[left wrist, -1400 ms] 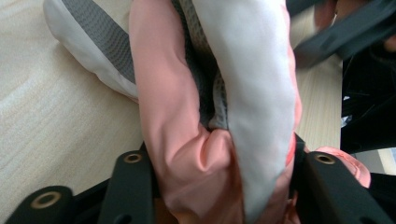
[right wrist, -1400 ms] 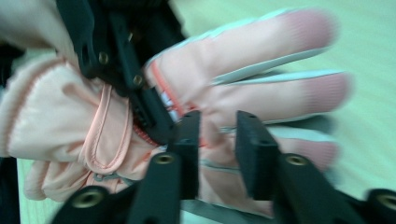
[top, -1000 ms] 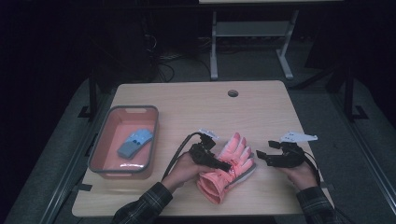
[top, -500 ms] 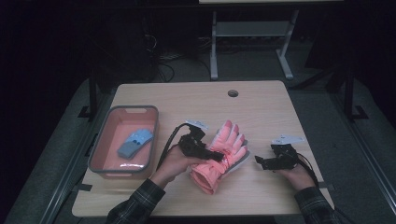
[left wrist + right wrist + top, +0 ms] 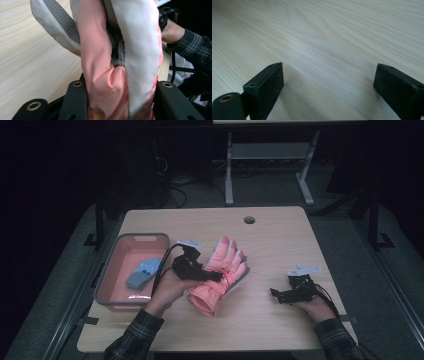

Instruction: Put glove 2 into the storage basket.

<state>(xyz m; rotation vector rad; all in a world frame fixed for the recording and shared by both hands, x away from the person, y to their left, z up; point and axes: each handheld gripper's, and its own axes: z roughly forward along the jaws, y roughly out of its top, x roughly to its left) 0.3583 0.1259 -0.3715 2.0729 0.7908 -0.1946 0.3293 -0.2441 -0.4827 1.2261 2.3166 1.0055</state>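
High view shows the left tool clamped on the pink glove, which lies on the tabletop just right of the pink bin. Left gripper view confirms the hold: the glove's bunched pink and grey fabric fills the gap between the jaws. The right tool rests well apart from it, jaws spread wide over bare wood, holding nothing. Judging by this, the grasp is made; carrying the glove to wherever it belongs, likely the bin, remains. A blue object already lies in the bin, taking part of its floor. Its near wall stands between glove and bin, so a lift looks necessary.
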